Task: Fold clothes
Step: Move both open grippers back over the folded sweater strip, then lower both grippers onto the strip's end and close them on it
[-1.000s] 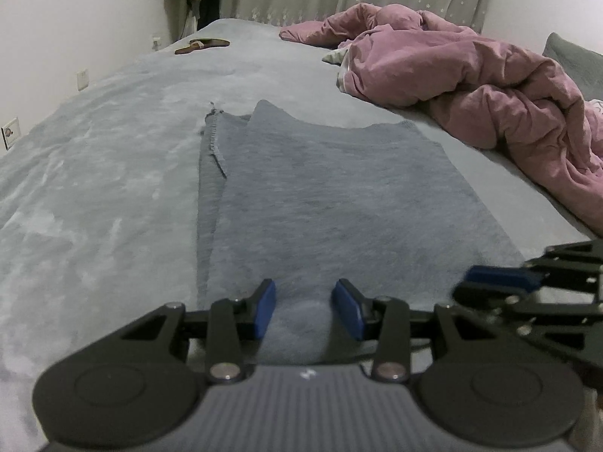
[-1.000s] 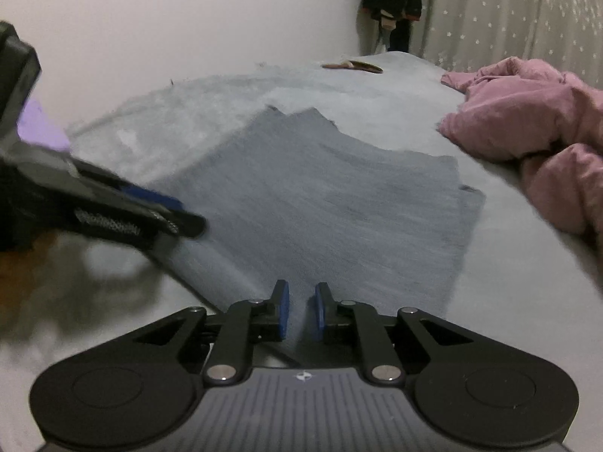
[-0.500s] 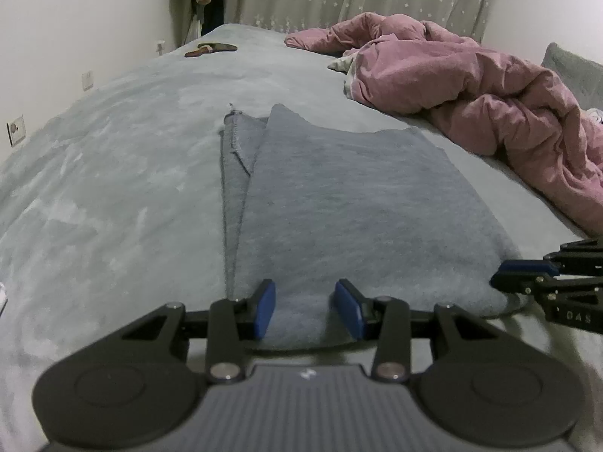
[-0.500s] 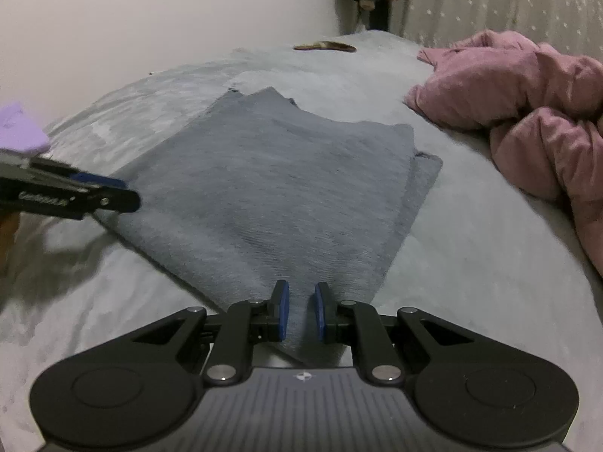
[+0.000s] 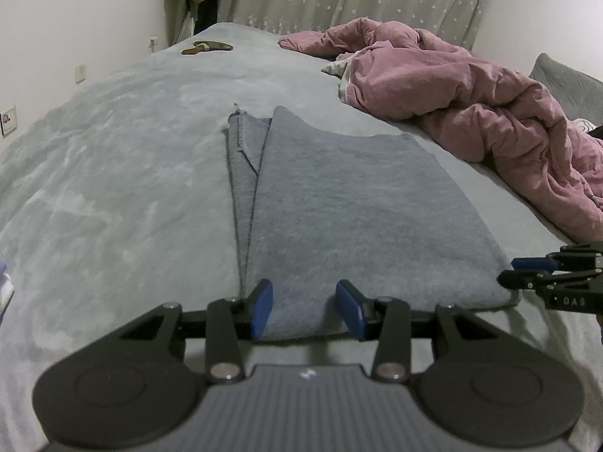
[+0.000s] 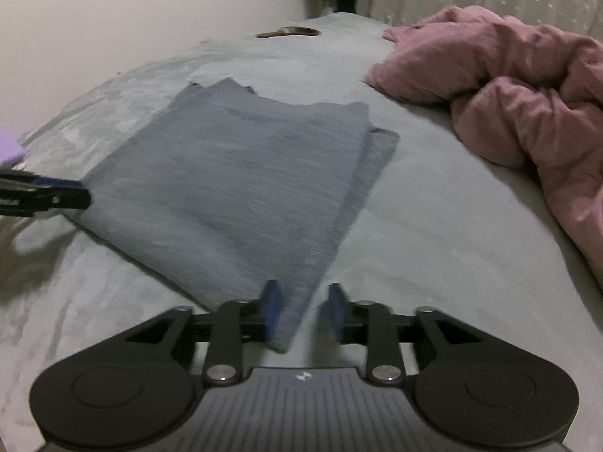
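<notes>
A grey garment lies folded flat on the pale grey bed cover, with a crumpled pink duvet heaped beside it. The left gripper is at the near hem, its blue pads standing apart with the cloth's edge between them and no squeeze on it. The right gripper is at the garment's near right corner, its jaws opening, the corner lying loose between them beside the left pad.
</notes>
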Demonstrator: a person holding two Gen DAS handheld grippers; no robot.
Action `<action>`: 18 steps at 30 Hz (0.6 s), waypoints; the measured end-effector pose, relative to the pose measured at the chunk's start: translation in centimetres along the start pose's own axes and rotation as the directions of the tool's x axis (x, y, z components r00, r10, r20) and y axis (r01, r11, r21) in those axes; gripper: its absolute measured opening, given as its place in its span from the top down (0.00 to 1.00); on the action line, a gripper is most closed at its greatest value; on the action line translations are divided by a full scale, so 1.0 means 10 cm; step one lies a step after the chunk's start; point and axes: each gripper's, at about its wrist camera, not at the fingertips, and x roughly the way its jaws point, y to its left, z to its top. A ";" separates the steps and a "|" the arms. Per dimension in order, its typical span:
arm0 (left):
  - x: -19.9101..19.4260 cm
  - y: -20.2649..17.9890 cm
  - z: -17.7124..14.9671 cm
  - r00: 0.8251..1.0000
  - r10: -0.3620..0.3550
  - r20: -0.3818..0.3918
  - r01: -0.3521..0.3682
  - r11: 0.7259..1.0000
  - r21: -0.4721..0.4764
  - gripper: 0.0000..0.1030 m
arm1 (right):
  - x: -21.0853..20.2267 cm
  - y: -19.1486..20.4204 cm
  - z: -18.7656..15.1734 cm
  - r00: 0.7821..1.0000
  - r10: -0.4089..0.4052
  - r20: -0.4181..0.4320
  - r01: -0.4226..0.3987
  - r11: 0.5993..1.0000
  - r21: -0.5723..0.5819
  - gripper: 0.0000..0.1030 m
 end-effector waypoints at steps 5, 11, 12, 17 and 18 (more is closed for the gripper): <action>-0.03 0.05 0.00 1.000 -0.006 -0.001 0.006 1.000 -0.017 0.61 | -0.02 -0.09 0.00 1.000 0.026 -0.011 -0.025 0.997 0.069 0.70; -0.03 0.18 -0.01 0.999 0.032 -0.032 -0.034 0.997 -0.062 0.49 | -0.05 -0.19 -0.02 0.999 0.048 -0.018 -0.045 0.989 0.140 0.69; -0.03 0.20 -0.01 0.999 0.025 -0.035 -0.027 0.997 -0.074 0.50 | -0.05 -0.20 -0.02 0.998 0.055 -0.018 -0.052 0.986 0.156 0.69; -0.05 0.28 0.00 0.999 -0.009 -0.043 0.003 0.992 -0.126 0.50 | -0.08 -0.33 -0.04 0.992 0.122 -0.012 -0.114 0.952 0.285 0.68; -0.05 0.30 0.00 0.999 -0.015 -0.044 0.009 0.991 -0.136 0.50 | -0.08 -0.36 -0.05 0.990 0.140 -0.011 -0.130 0.940 0.317 0.68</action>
